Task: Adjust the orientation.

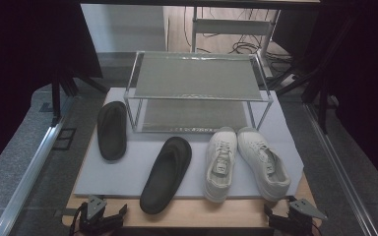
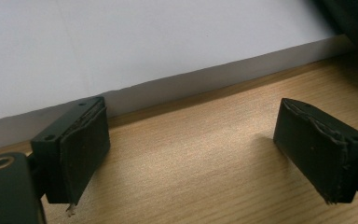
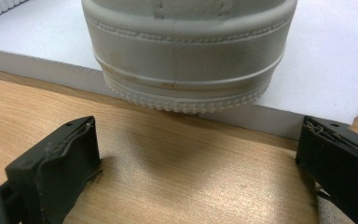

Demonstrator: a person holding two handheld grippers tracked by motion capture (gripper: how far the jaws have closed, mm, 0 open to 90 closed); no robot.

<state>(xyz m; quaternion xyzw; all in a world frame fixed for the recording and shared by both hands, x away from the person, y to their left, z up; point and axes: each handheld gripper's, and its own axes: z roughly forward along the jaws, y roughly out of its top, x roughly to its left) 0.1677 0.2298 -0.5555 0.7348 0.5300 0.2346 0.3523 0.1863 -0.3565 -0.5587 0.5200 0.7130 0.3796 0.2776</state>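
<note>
Black, rubber-padded jaws of the right claw [image 3: 198,163] stand wide apart and empty, low over the pale wooden worktop [image 3: 168,177], aimed squarely at the rounded heel of the off-white lace-up sneaker [image 3: 186,51] nearest it; that heel overhangs the edge of the thin white foam mat [image 3: 326,79], which probably leaves it easy to pinch. Its twin sneaker [image 1: 220,164] lies just beside it, toes toward the two-tier wire-framed mesh shoe rack [image 1: 197,78], the likely destination. The left claw [image 2: 191,154] is likewise spread and empty, resting near the mat's front edge. Nearest to it, the dark olive slipper [image 1: 166,173] lies slantwise with its heel past the mat's edge; the matching slipper [image 1: 112,130] sits farther back, left of the rack. Both pairs lie in front of or beside the rack, none on its shelves.
</note>
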